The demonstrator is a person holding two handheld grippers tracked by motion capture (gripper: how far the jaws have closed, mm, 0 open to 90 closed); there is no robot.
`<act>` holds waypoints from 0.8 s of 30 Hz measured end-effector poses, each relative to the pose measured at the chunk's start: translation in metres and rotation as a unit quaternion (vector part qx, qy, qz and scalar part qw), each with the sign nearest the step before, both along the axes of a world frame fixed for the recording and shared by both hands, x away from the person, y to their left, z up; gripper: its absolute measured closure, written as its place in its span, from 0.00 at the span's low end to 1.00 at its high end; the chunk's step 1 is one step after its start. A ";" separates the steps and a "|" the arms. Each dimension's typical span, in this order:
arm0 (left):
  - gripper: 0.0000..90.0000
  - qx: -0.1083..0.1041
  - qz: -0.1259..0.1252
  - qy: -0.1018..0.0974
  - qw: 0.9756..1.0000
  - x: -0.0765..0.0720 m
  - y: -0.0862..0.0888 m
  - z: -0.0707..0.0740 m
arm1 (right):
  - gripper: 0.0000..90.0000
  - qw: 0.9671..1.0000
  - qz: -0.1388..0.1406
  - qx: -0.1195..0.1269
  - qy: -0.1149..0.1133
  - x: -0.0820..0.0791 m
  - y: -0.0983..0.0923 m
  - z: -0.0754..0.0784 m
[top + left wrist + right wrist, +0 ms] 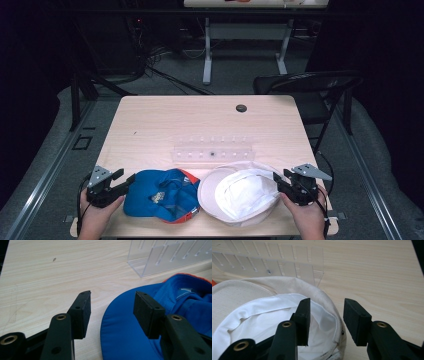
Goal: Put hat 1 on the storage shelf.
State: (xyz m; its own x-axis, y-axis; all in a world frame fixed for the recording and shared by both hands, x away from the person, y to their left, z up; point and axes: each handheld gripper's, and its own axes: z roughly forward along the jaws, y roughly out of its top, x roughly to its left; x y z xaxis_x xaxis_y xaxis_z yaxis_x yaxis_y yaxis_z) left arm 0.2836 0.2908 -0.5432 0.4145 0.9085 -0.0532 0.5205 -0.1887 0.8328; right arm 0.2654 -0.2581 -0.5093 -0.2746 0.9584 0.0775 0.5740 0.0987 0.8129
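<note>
While both hats sit upside down at the near edge of the desk (150, 120), neither is gripped yet. Left claw (127, 181) is open, jaws straddling the brim edge of the blue cap (155, 195); in the left gripper view one pad hangs over the blue brim (120, 325), the other over bare wood, no contact. Behind the hats, a clear acrylic rack (212, 152) lies flat, near both crowns. The white cap (240, 195) touches the blue one at the middle. Right claw (276, 179) is open too, jaws either side of the white cap's rim (329, 307), pads apart from the fabric. My read: pre-grasp on both. To do it well, push each claw a bit deeper over the edge before closing, so the pads bite fabric fully rather than pinching the lip, and close both evenly to avoid dragging the caps into each other.
</note>
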 end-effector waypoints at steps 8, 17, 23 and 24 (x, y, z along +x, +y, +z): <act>0.52 0.019 0.005 0.012 1.000 0.000 0.002 0.000 | 0.66 0.999 -0.001 0.032 0.043 0.008 -0.006 0.006; 0.52 -0.002 0.010 0.027 1.000 0.002 0.004 -0.002 | 0.62 0.993 0.017 0.027 0.113 0.023 -0.003 0.018; 0.53 -0.001 0.000 0.025 1.000 0.000 0.001 -0.001 | 0.61 0.986 0.020 0.021 0.164 0.031 -0.006 0.028; 0.53 -0.001 0.000 0.025 1.000 0.000 0.001 -0.001 | 0.61 0.985 0.020 0.024 0.168 0.032 -0.006 0.028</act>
